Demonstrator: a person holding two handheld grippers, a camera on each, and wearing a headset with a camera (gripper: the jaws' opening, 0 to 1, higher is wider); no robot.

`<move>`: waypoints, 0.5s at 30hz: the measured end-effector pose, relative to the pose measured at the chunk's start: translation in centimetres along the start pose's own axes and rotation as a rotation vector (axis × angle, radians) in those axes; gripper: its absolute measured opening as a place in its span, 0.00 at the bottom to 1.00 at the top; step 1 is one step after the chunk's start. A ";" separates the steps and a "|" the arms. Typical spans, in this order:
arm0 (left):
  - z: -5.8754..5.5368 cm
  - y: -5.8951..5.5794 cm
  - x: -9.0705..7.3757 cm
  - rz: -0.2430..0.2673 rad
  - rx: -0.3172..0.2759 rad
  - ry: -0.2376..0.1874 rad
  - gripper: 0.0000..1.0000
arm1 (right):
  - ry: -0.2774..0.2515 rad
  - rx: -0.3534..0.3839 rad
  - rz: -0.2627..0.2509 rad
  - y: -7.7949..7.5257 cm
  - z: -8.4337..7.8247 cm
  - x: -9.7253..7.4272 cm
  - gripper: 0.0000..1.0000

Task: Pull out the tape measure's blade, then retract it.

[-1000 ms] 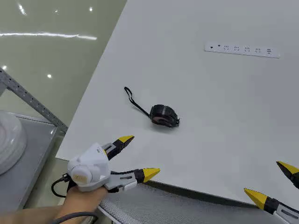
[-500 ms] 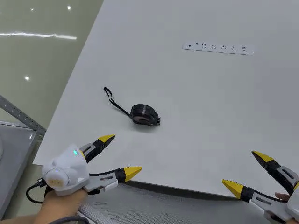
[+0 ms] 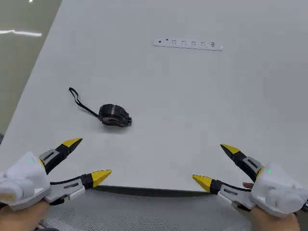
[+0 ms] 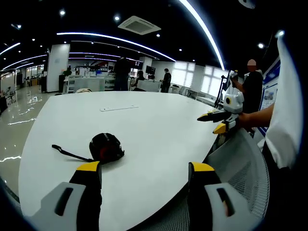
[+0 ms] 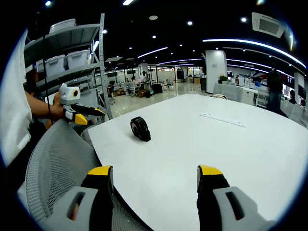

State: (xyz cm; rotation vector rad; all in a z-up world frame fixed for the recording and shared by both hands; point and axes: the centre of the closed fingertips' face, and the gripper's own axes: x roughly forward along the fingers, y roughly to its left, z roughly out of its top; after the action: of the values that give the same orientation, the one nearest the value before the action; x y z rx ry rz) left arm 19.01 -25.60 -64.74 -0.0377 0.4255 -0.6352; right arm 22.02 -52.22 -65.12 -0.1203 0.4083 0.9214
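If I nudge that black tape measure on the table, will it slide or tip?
The tape measure looks squat and compact, so it probably slides on the smooth table rather than tipping. Its strap looks limp and would likely trail behind.

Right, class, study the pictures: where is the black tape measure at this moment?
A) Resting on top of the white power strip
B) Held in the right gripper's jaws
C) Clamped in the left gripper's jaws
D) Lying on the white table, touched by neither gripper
D: the black tape measure lies on the white table, while the left gripper and the right gripper hover open at the near edge, apart from it.
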 end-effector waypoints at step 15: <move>0.4 -0.5 0.0 0.001 0.001 0.005 0.71 | -0.002 0.002 0.002 0.1 0.0 0.1 0.72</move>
State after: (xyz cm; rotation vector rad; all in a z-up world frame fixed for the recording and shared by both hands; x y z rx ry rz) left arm 18.89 -26.00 -64.28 -0.0348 0.4295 -0.6347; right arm 21.97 -52.06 -65.13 -0.1168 0.4075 0.9229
